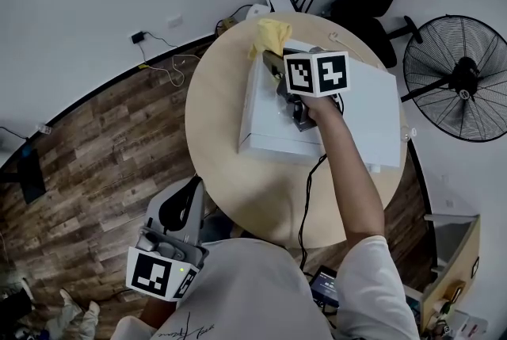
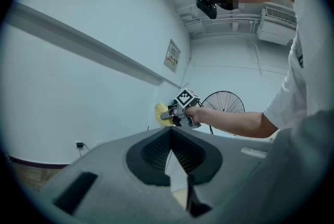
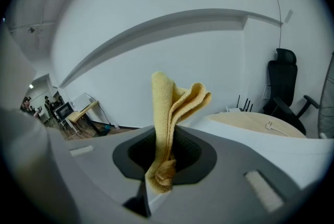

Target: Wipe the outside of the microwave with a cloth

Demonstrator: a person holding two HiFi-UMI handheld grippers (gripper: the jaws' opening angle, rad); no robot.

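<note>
The round wooden table [image 1: 212,132] carries the white microwave [image 1: 265,120], and you stand at its near side with your right arm stretched over the top of the box. The yellow cloth [image 1: 269,35] is at the far left corner of the microwave, in your right gripper [image 1: 275,61]. The right gripper view shows both jaws pinching the cloth near its lower end, and most of the cloth stands up loose beyond them. It does not look flattened against any surface, so I judge that the wiping stroke is not properly under way at this moment.

To do this step well, tilt the gripper so that the free part of the cloth lies flat on the white top, not only its edge. Then pull it toward you in straight, overlapping lines. Press lightly, because only a small part of the cloth is in the jaws and a strong drag may pull it out. After the top, go down the left side and the front.

Your left gripper [image 2: 170,155] hangs low beside your body, well apart from the table. Its jaws are pressed together with nothing between them. You could put it against the microwave to keep the box from sliding.
</note>
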